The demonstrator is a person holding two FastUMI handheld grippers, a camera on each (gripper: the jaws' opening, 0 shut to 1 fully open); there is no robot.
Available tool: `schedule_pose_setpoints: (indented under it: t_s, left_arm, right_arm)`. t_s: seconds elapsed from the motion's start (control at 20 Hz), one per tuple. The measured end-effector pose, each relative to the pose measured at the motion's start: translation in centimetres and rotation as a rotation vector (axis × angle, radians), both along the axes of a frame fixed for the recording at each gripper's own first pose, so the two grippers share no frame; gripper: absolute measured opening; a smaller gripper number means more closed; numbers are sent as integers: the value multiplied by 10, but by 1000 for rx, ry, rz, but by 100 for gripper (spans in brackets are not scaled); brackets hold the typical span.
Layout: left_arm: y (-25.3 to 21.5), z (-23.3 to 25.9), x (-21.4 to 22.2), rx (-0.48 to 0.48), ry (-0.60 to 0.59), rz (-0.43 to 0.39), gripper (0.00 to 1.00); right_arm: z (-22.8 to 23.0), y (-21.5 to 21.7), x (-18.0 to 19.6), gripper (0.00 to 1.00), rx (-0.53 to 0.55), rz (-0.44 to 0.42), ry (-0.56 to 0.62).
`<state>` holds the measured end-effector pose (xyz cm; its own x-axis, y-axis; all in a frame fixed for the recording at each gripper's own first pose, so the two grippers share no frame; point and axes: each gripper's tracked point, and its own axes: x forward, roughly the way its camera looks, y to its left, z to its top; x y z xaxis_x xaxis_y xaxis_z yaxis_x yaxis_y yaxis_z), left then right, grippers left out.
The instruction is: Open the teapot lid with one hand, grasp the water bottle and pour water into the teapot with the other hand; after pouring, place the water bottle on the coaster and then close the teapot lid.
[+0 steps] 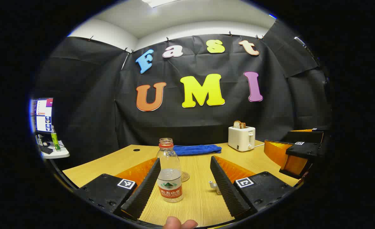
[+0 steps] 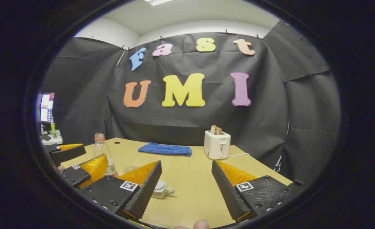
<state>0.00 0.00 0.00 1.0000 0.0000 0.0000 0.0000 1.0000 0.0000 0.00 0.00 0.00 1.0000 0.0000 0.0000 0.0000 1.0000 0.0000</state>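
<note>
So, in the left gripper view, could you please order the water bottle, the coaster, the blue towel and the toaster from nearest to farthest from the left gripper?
1. Water bottle: between the open fingers of the left gripper, closer to its left finger.
2. Coaster: just behind the bottle, flat on the table.
3. Blue towel: far table edge, centre.
4. Toaster: far right; roughly level with the towel, so too close to call.

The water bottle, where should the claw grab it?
Grab the water bottle around its straight middle, by the label band. It stands upright with no cap, so squeeze from the sides and keep it level. The left claw is open and already has the bottle between its fingers, near the left one, so probably just move straight forward and close. The narrow neck looks harder to hold.
</note>
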Motion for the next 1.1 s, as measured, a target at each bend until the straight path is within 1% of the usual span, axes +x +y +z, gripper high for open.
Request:
schedule_pose_setpoints:
  t_s: [0.1,0.15,0.25,0.3,0.35,0.45,0.5,0.55,0.65,0.7,0.8,1.1]
  left_arm:
    - [0,0,-1,-11,2,-4,98]
    - [0,1,-1,-17,2,-6,98]
    - [-2,2,-3,-19,3,-12,98]
    - [-1,4,-4,-16,0,-9,98]
    - [1,4,-4,-14,-3,-7,98]
    - [2,4,-3,-15,-2,-5,98]
    - [3,3,-3,-14,3,-1,98]
    - [4,3,-3,-15,5,0,98]
    - [5,4,-3,-19,8,1,98]
    - [5,4,-3,-19,8,-1,98]
    - [6,6,-4,-11,7,-5,98]
    - [-1,8,-6,5,12,-51,98]
  right_arm:
    - [2,1,-1,95,-10,-4,-13]
    - [3,0,-1,97,-15,-6,-20]
    - [4,3,-3,95,-14,-2,-25]
    - [4,4,-3,97,-12,-1,-24]
    - [3,3,-2,95,-10,1,-22]
    - [2,3,-2,95,-6,0,-19]
    - [1,3,-1,97,-5,2,-16]
    - [-1,4,-1,95,-2,3,-13]
    - [-4,5,0,95,3,6,-4]
    - [-5,6,0,97,6,7,-1]
    - [-7,7,1,95,8,10,4]
    - [-17,13,8,95,6,20,14]
